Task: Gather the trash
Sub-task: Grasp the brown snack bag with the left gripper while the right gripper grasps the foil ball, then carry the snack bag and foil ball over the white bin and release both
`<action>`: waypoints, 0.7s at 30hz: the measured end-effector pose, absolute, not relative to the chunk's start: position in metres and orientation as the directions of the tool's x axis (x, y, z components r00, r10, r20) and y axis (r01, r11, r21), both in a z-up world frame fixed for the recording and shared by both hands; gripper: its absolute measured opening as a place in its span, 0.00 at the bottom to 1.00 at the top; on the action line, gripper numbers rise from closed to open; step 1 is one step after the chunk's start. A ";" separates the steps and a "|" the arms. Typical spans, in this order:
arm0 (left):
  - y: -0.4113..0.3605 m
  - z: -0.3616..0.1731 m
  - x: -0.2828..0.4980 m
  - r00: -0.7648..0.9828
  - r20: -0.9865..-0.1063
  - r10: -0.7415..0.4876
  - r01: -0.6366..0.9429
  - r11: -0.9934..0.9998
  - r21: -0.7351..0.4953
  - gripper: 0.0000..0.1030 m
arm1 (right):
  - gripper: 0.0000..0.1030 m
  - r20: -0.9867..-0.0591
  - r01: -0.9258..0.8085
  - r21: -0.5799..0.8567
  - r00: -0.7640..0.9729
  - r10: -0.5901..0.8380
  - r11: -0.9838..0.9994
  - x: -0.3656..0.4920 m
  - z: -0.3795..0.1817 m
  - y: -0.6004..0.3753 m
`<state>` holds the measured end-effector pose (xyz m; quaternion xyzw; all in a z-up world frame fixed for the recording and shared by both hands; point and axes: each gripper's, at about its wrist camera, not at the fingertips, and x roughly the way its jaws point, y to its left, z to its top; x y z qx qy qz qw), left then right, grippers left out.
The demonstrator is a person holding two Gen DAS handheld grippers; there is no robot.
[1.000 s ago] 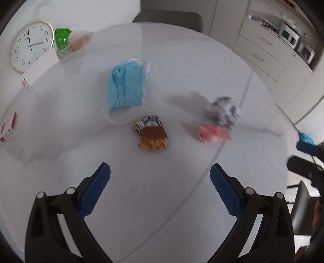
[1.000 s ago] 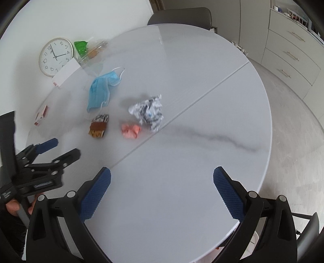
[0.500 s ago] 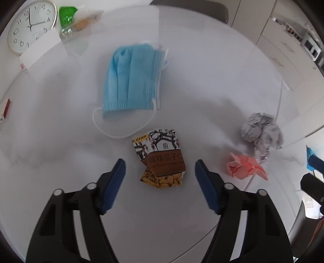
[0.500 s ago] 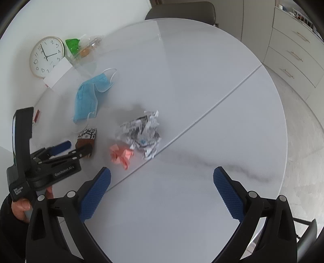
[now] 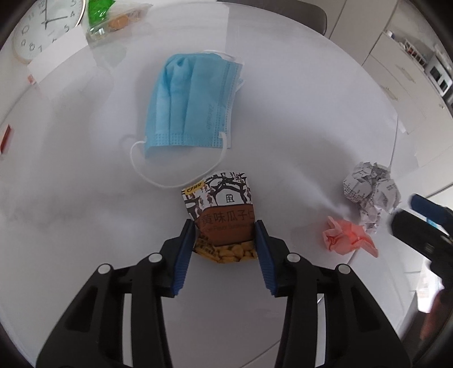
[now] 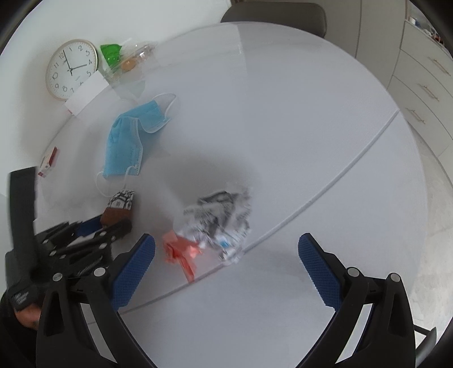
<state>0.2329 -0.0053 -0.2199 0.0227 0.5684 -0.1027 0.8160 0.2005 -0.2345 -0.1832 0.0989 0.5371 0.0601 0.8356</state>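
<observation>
A torn brown and white snack packet (image 5: 223,215) (image 6: 119,206) lies flat on the white round table (image 5: 297,113). My left gripper (image 5: 225,235) (image 6: 104,223) points down over it. Its jaws are closing with the packet between them; the blue pads stand at the packet's side edges, and the packet is uncrumpled. A blue face mask (image 5: 189,104) (image 6: 124,144) lies just beyond. My right gripper (image 6: 226,254) (image 5: 424,223) hangs open above a crumpled printed paper ball (image 6: 218,218) (image 5: 371,192) and a pink scrap (image 6: 181,249) (image 5: 348,236).
At the table's far left are a wall clock (image 6: 72,69), a white card (image 6: 85,94), a clear bag with something green (image 6: 121,56) and a small red and white box (image 6: 48,162). A chair (image 6: 271,14) stands behind the table. Drawers (image 6: 424,70) line the right wall.
My left gripper came down over the snack packet and its jaws narrowed from wide open to the packet's sides. My right gripper moved closer to the paper ball and stayed open.
</observation>
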 end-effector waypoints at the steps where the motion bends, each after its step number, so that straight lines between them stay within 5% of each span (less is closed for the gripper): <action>1: -0.003 -0.218 0.231 0.332 -0.932 -0.146 0.191 0.978 -0.085 0.41 | 0.97 -0.887 0.007 0.229 0.413 0.206 0.973 0.204 -0.186 -0.233; 3: 0.003 -0.214 0.228 0.337 -0.929 -0.151 0.192 0.977 -0.090 0.41 | 0.93 -0.887 0.014 0.236 0.411 0.209 0.972 0.213 -0.191 -0.231; 8: 0.015 -0.202 0.219 0.347 -0.923 -0.168 0.197 0.975 -0.104 0.41 | 0.52 -0.894 0.044 0.269 0.382 0.233 0.962 0.226 -0.203 -0.235; 21: -0.008 -0.151 0.159 0.382 -0.895 -0.230 0.345 0.934 -0.093 0.41 | 0.50 -0.833 0.110 0.315 0.508 0.219 0.943 0.136 -0.146 -0.290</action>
